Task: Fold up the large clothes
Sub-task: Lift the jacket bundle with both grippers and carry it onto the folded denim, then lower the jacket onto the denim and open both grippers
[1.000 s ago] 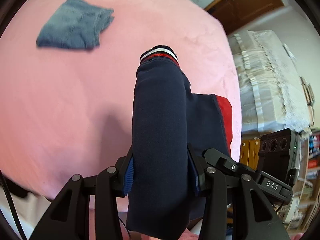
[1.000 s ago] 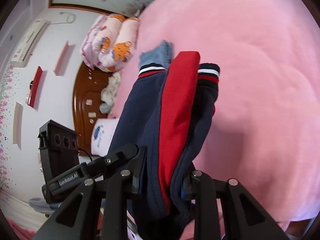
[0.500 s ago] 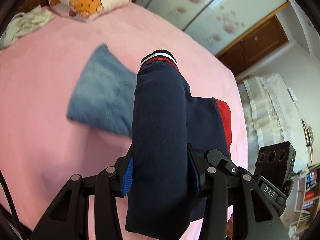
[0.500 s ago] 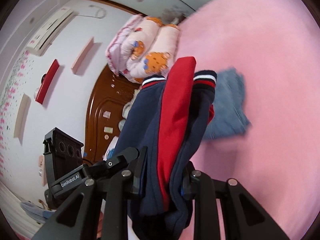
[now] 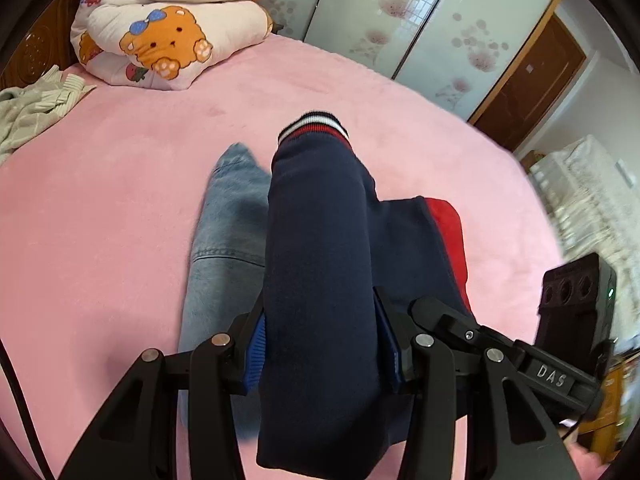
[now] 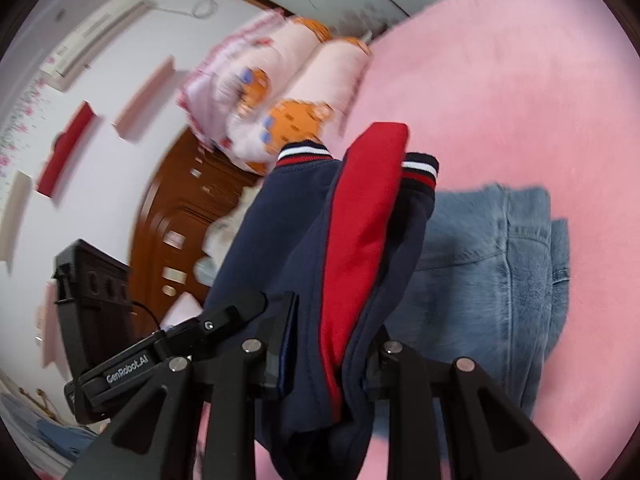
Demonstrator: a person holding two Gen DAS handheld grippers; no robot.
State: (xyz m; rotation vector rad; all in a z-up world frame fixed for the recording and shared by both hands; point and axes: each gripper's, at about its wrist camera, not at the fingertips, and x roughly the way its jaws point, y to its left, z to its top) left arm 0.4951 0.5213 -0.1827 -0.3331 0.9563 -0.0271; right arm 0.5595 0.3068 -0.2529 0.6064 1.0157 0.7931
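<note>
A folded navy and red jacket with striped cuffs hangs in the air between both grippers, above the pink bed. My left gripper is shut on its navy end. My right gripper is shut on the other end, where the red panel shows. Folded blue jeans lie on the bed right below and beside the jacket, also visible as the jeans in the right wrist view. Each gripper's body appears at the edge of the other's view.
A rolled bear-print quilt and a pale crumpled garment lie at the head of the bed by the wooden headboard. Sliding wardrobe doors stand behind. A lace-covered piece of furniture is at the right.
Both grippers have carried the jacket across the bed toward the headboard and lower. The jeans, earlier far off to the left, now lie directly under the jacket.
</note>
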